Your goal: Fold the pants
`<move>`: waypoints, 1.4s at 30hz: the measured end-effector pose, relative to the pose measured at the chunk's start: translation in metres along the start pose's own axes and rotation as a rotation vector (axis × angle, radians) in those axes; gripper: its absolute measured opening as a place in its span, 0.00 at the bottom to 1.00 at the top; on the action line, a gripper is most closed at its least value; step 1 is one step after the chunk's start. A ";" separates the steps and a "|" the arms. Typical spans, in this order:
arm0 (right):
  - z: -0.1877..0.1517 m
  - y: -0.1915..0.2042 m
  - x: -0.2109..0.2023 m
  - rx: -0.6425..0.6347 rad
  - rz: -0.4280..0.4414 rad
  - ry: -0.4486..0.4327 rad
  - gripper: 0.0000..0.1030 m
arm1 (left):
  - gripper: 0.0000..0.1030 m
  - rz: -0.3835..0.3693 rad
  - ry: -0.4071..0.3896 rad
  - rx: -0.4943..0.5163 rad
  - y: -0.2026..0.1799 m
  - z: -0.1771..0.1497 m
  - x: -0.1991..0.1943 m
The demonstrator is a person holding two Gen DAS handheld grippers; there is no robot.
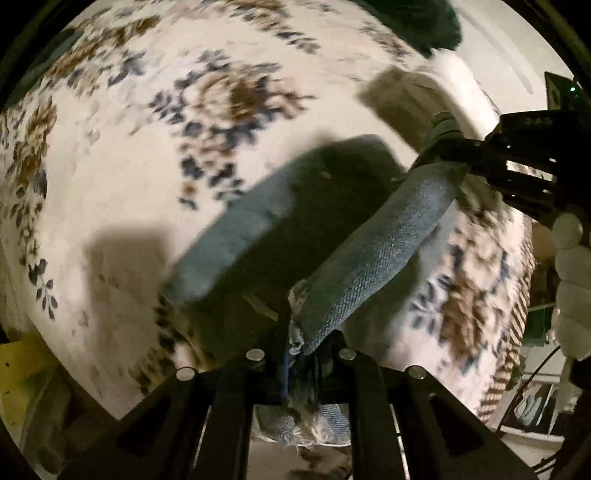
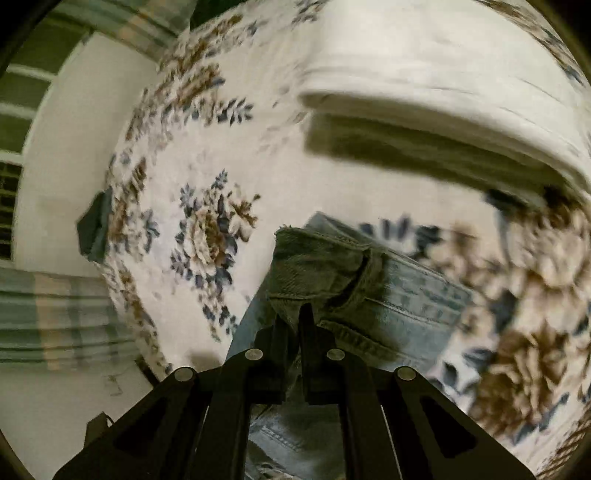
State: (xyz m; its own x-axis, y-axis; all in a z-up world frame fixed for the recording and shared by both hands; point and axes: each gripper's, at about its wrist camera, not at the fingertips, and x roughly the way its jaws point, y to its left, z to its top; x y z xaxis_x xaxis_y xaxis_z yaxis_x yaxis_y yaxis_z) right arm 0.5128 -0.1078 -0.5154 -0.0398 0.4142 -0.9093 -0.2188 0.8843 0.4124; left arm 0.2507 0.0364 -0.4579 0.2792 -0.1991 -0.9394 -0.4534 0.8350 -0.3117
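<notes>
**Jeans lifted between both grippers, fold in mid-carry**

In the left wrist view, my left gripper [image 1: 301, 354] has its jaws pressed together on a frayed edge of the pants [image 1: 369, 254], which I take to be a leg hem. The denim runs as a taut band up and to the right, where my right gripper [image 1: 461, 155] pinches its far end. A gloved hand [image 1: 570, 280] holds that tool at the frame's edge. A second blue fold [image 1: 236, 236] hangs lower and casts a dark shadow on the bedspread [image 1: 122, 155]. Everything is blurred, so I judge the cloth is being swung. The spread is cream with blue and brown flowers; a dark green cloth [image 1: 424, 26] lies at the far end.

In the right wrist view, the right gripper [image 2: 299, 332] is closed on a thick stitched part of the pants [image 2: 388, 295], with seams that look like the waistband or a pocket, though I cannot say which. The denim droops below the jaws, and part of it seems to rest on the bedspread [image 2: 258, 155]. A folded cream blanket [image 2: 443, 92] lies beyond it. Past the bed's edge I see a pale floor [image 2: 66, 147] and plaid fabric [image 2: 62, 314].

My judgement: the fold is underway but not laid. The ends have yet to be brought together, set down and flattened.
</notes>
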 end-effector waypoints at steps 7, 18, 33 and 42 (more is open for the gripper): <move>0.018 0.024 0.069 -0.036 -0.094 0.075 0.14 | 0.22 -0.016 0.014 -0.087 0.045 0.016 0.035; -0.007 -0.007 0.022 -0.051 -0.087 0.063 0.89 | 0.81 -0.103 -0.111 -0.246 0.068 0.001 -0.001; -0.073 -0.160 0.010 0.148 0.154 0.070 0.89 | 0.81 -0.205 0.076 -0.557 0.044 -0.121 0.076; -0.048 -0.180 0.070 0.213 0.355 0.004 0.56 | 0.67 -0.256 -0.076 -0.651 0.042 -0.129 0.080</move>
State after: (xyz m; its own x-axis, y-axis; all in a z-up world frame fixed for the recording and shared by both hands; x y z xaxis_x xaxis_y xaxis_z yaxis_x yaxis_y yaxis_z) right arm 0.5031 -0.2486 -0.6562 -0.0801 0.7012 -0.7085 0.0154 0.7115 0.7025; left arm 0.1447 -0.0107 -0.5651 0.4928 -0.2919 -0.8197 -0.7733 0.2850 -0.5663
